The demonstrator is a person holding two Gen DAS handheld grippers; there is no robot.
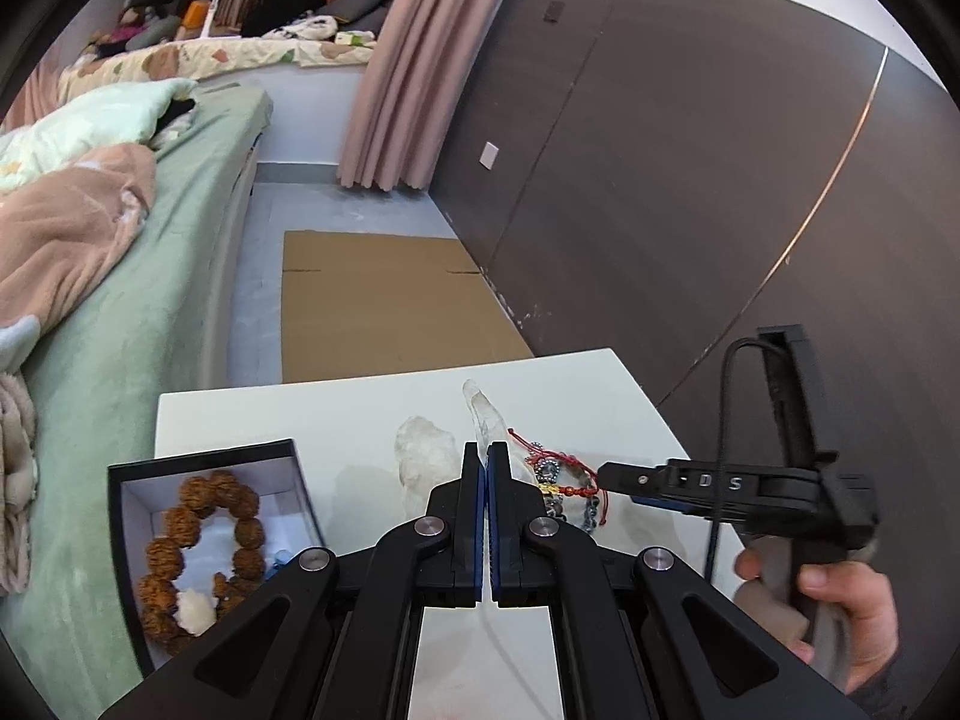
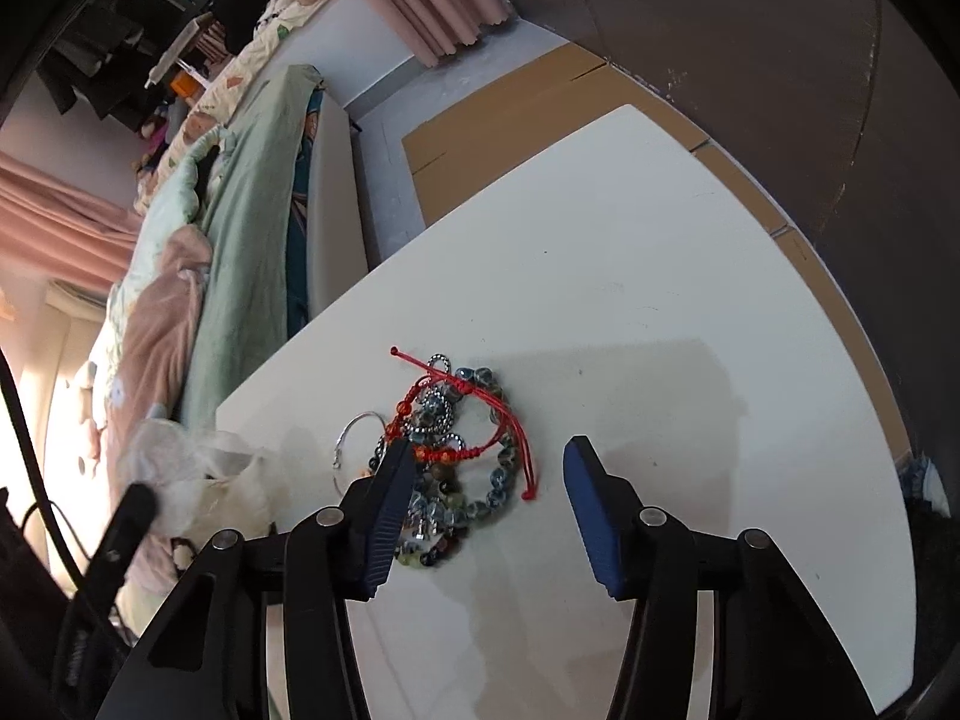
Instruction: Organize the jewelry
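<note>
A tangled pile of jewelry (image 2: 456, 456) lies on the white table (image 2: 660, 276): a red cord bracelet (image 2: 474, 414), a grey-blue bead bracelet (image 2: 501, 480), a silver chain and a thin silver hoop (image 2: 354, 432). My right gripper (image 2: 486, 450) is open just above the pile, jaws either side of it. In the left wrist view the right gripper (image 1: 606, 474) reaches in from the right over the pile (image 1: 558, 480). My left gripper (image 1: 485, 450) is shut on a clear plastic bag (image 1: 489, 414). A black box (image 1: 210, 534) at the left holds a brown bead bracelet (image 1: 198, 522).
A crumpled clear plastic bag (image 1: 423, 450) lies on the table beside the box. A bed with green sheet (image 1: 150, 312) runs along the left. Flat cardboard (image 1: 384, 306) lies on the floor beyond the table. A dark wall panel (image 1: 690, 180) stands on the right.
</note>
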